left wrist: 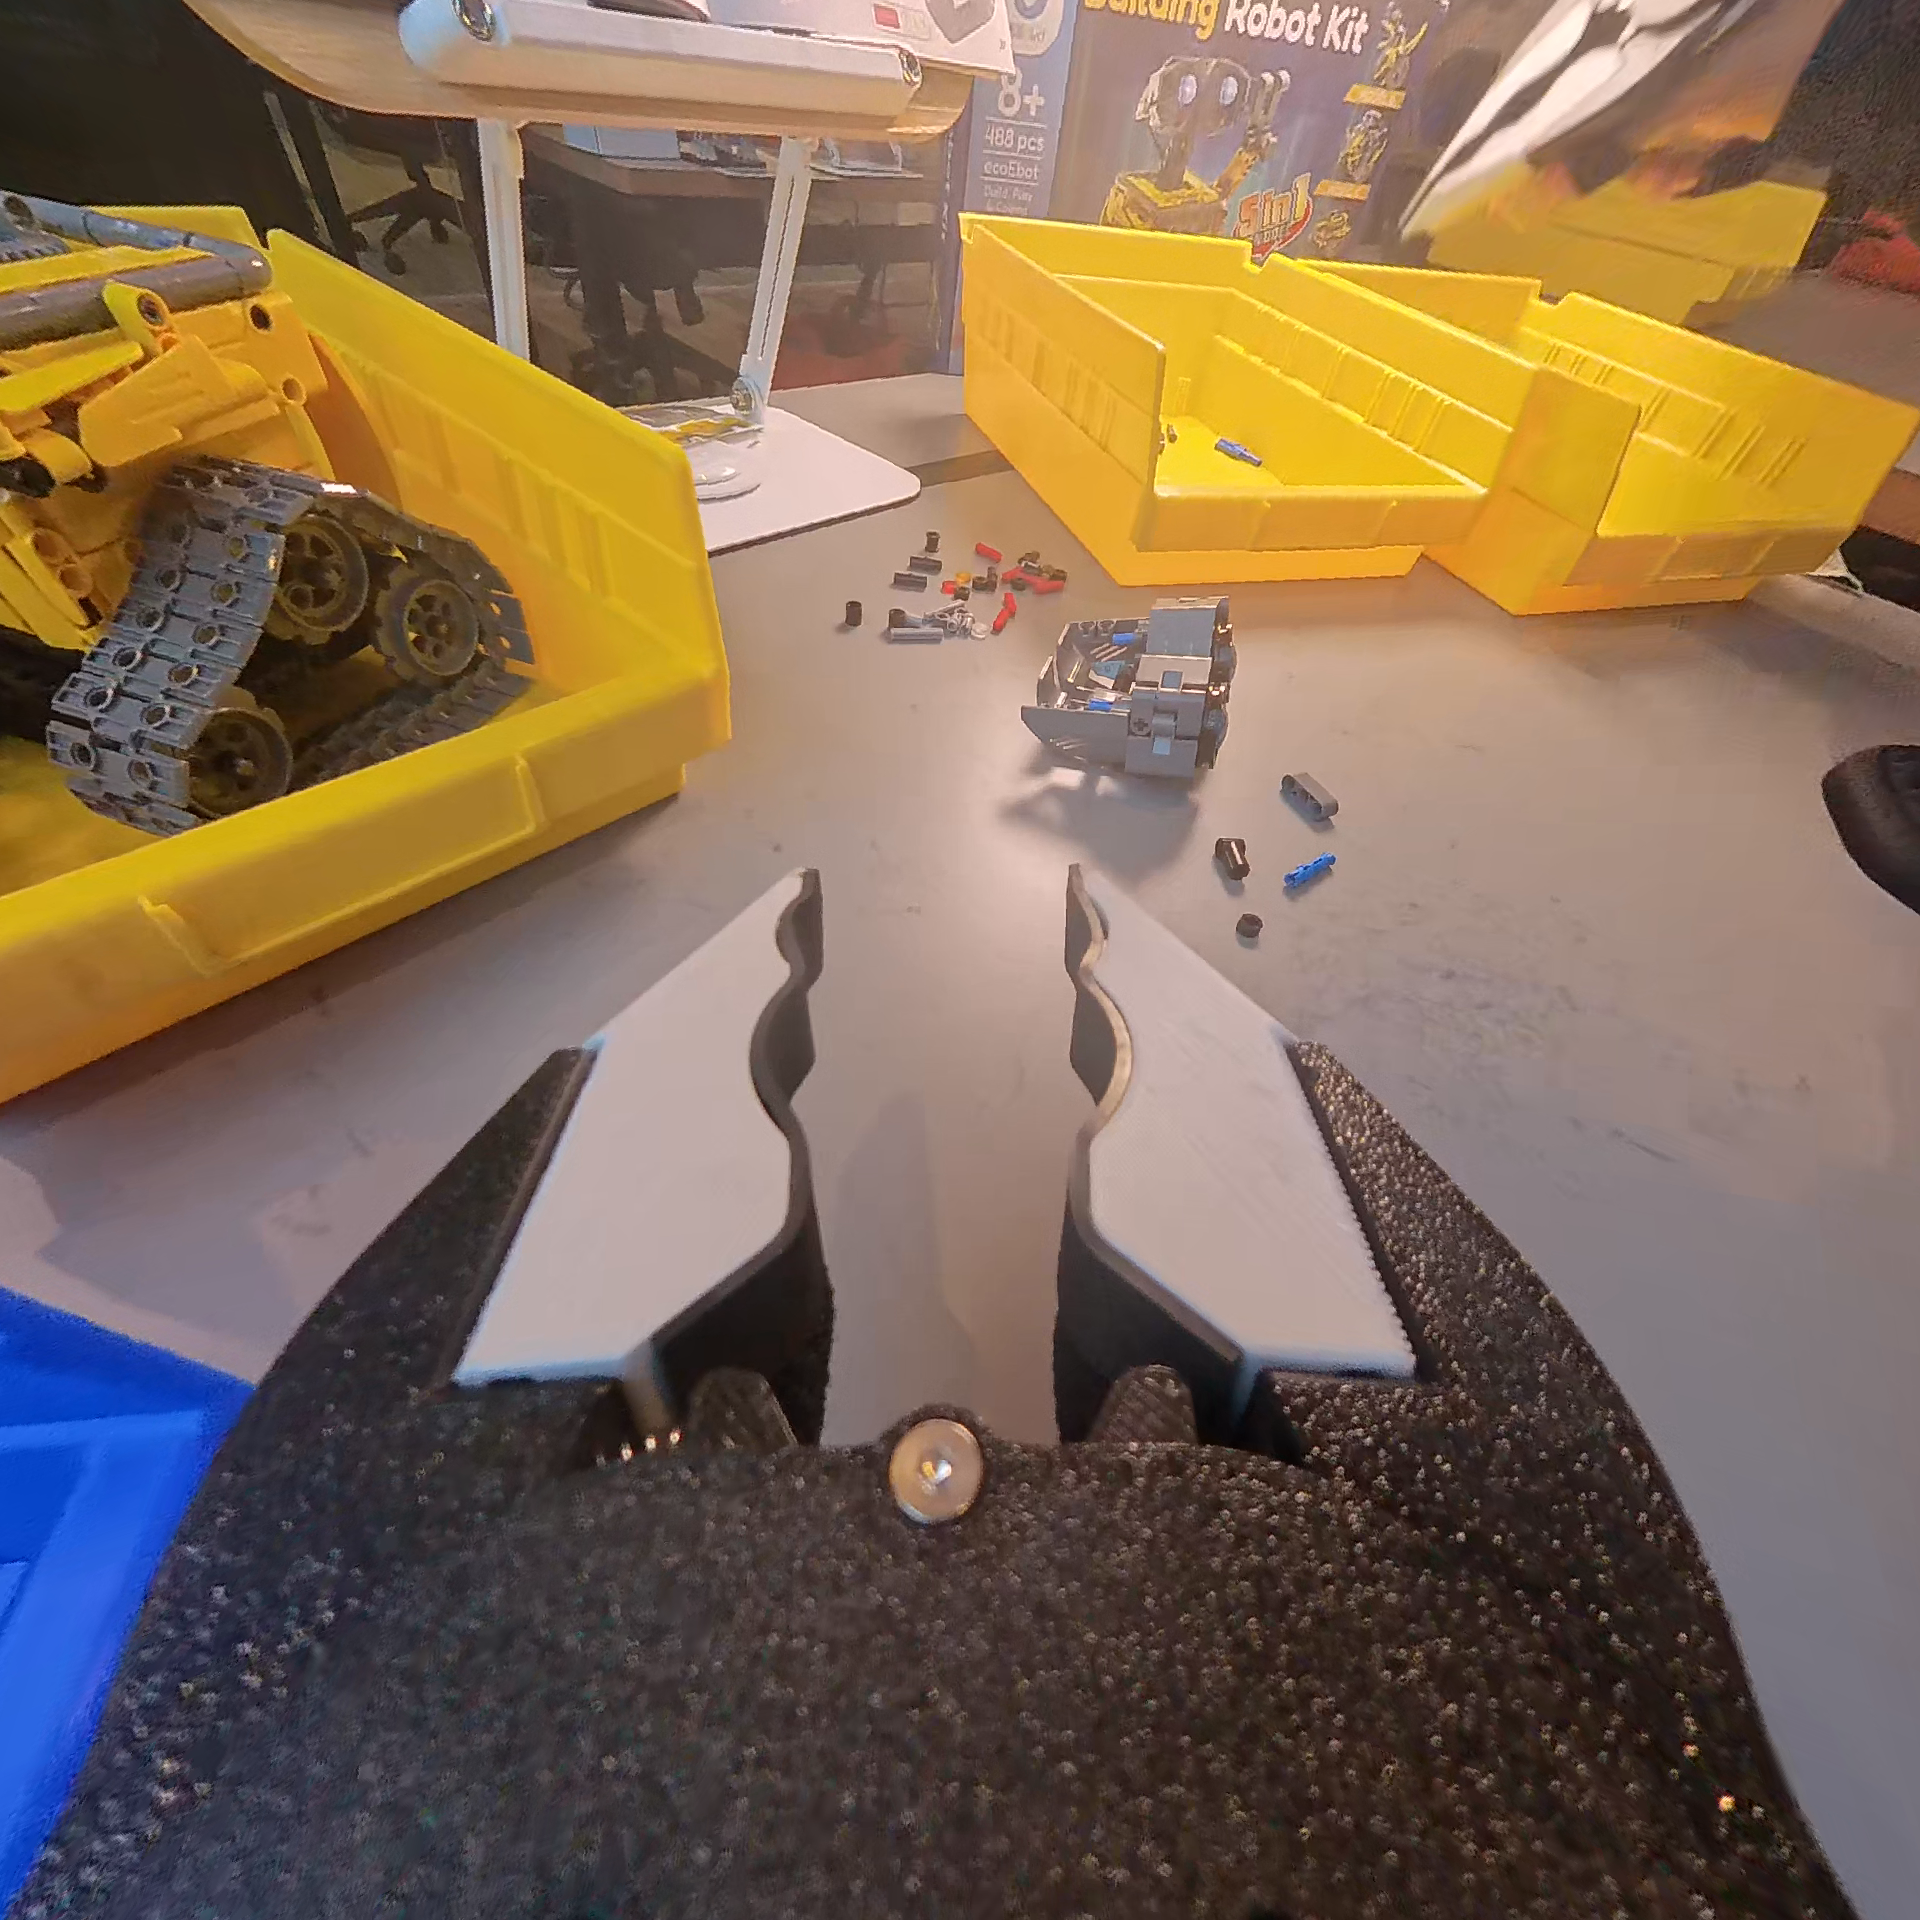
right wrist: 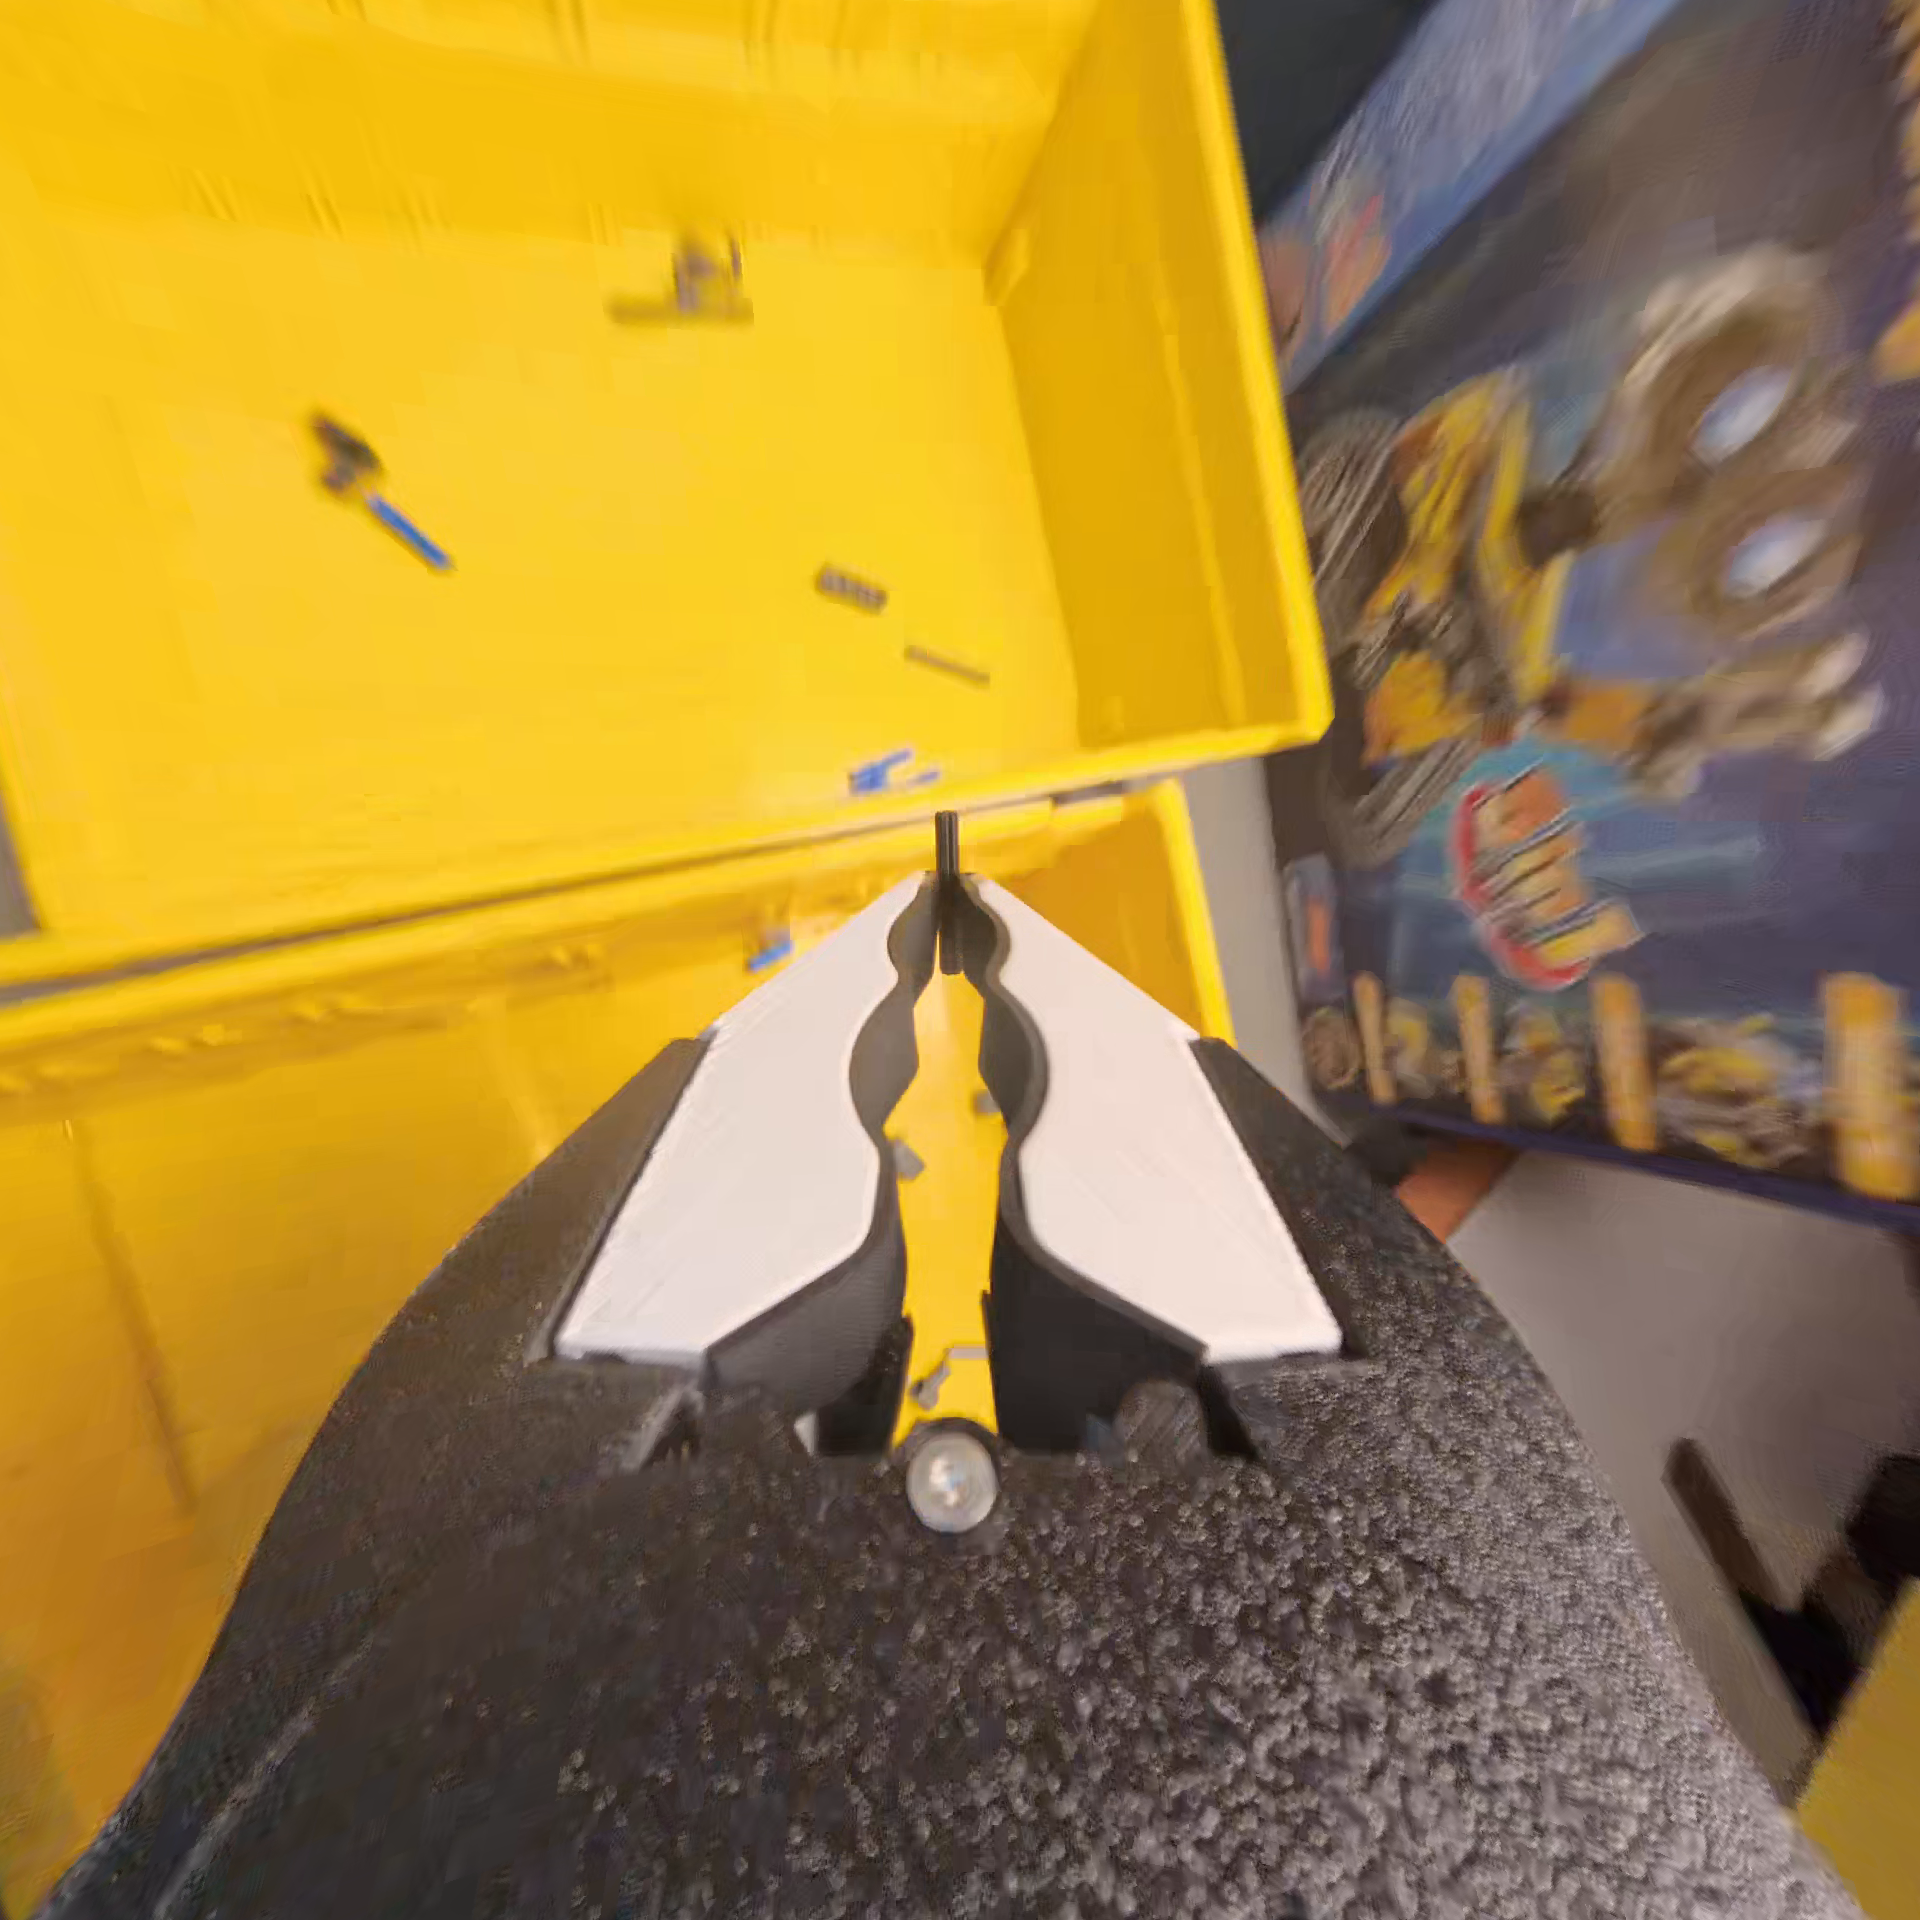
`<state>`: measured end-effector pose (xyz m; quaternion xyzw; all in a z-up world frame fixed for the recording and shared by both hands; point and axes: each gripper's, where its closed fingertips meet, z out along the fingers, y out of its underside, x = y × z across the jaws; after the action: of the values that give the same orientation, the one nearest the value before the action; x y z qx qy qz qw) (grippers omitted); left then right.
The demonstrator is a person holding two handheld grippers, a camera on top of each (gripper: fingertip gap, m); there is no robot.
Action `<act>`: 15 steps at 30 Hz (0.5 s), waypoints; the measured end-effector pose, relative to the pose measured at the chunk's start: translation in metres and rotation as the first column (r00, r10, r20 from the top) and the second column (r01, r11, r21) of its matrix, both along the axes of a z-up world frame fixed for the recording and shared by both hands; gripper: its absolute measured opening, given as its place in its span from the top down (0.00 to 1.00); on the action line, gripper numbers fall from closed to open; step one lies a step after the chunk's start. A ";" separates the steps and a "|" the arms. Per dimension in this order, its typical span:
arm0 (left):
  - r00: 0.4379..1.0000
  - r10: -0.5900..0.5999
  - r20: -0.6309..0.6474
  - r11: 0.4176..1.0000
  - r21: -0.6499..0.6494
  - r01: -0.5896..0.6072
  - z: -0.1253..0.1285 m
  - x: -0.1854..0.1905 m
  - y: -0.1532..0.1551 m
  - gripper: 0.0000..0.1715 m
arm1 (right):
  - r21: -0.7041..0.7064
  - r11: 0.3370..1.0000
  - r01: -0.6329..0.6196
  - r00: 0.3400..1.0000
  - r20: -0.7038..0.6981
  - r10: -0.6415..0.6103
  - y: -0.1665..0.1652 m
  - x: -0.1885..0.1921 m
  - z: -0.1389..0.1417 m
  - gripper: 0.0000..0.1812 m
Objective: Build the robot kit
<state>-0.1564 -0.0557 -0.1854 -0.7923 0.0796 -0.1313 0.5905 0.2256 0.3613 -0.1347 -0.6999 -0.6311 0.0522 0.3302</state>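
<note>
My left gripper is open and empty, low over the grey table. Ahead and to its right lie a grey brick-built assembly, a grey beam, a black connector, a blue pin and a small black bush. My right gripper is shut on a thin black axle pin, which sticks out past the fingertips. It hangs above two adjoining yellow bins. The farther bin holds a few small grey and blue pieces.
A yellow bin at the left holds a yellow tracked model. Yellow bins stand at the back right, with small red and black parts before them. A printed toy box, a white stand base and a blue bin are nearby. There is about 60 centimeters between the tips of the two grippers. Measured from the fingertips, the small black bush is 12 centimeters or so from the left gripper and 50 centimeters from the right. About 15 centimeters separates my left fingertips from the black connector.
</note>
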 end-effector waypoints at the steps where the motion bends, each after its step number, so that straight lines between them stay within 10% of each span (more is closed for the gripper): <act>1: 1.000 0.001 0.000 1.000 0.003 -0.001 0.001 0.000 0.000 0.73 | 0.100 0.994 -0.034 0.998 -0.056 0.040 -0.012 -0.022 0.034 0.99; 6: 0.999 0.004 -0.037 1.000 -0.002 -0.004 -0.001 0.000 -0.004 0.73 | 0.403 0.892 -0.204 0.951 -0.134 0.278 -0.095 -0.169 0.124 0.99; 15: 0.994 0.006 -0.107 1.000 0.023 -0.004 0.004 0.003 -0.011 0.73 | 0.190 0.857 -0.478 0.863 -0.077 0.499 -0.174 -0.428 0.091 0.99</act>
<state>-0.1533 -0.0671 -0.1814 -0.7916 0.1106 -0.0864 0.5946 -0.2028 0.1874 -0.0439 -0.4824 -0.7685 0.1254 0.4012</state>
